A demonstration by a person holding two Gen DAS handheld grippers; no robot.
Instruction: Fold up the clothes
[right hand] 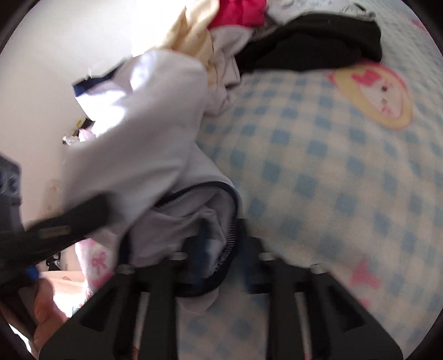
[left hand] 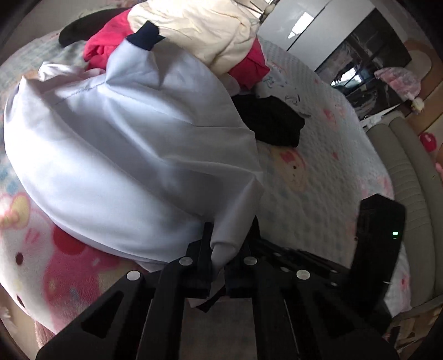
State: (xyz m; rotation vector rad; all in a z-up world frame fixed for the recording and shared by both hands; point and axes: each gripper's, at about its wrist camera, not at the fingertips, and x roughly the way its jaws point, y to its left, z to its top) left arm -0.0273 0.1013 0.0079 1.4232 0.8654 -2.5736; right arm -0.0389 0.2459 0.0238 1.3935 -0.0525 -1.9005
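Left wrist view: the left gripper (left hand: 228,241) is clamped on a bunched edge of the white garment (left hand: 130,155), a pinch of cloth pushed through between the jaws. The rest of the garment billows up and away over the bed blanket (left hand: 313,177), which carries a cartoon print. A navy trim patch (left hand: 146,36) shows at the garment's far end. Behind it lies the waiting pile: a red garment (left hand: 102,47), a cream garment (left hand: 205,25), and a folded black garment (left hand: 271,124) lying apart on the blanket. The other tool's black body (left hand: 379,238) stands at right, just beside. Right wrist view, blurred: the right gripper (right hand: 218,243) is closed on the white garment (right hand: 144,138) at its dark-ribbed opening (right hand: 229,221), probably collar or hem; which one cannot be told. The cloth rises to the left, and the left gripper's dark fingers (right hand: 72,218) cross the lower left. A hand (right hand: 45,310) shows at the bottom left corner. The checked blanket (right hand: 332,180) is bare to the right. Judgement: the step is lifting and spreading the piece before the first fold. To do it well, both pinches should sit on matching edge points, the hands should draw apart until the cloth hangs taut without twist, then lay it flat on the open checked area, well away from the pile. The bunched pinch on the left risks slipping.
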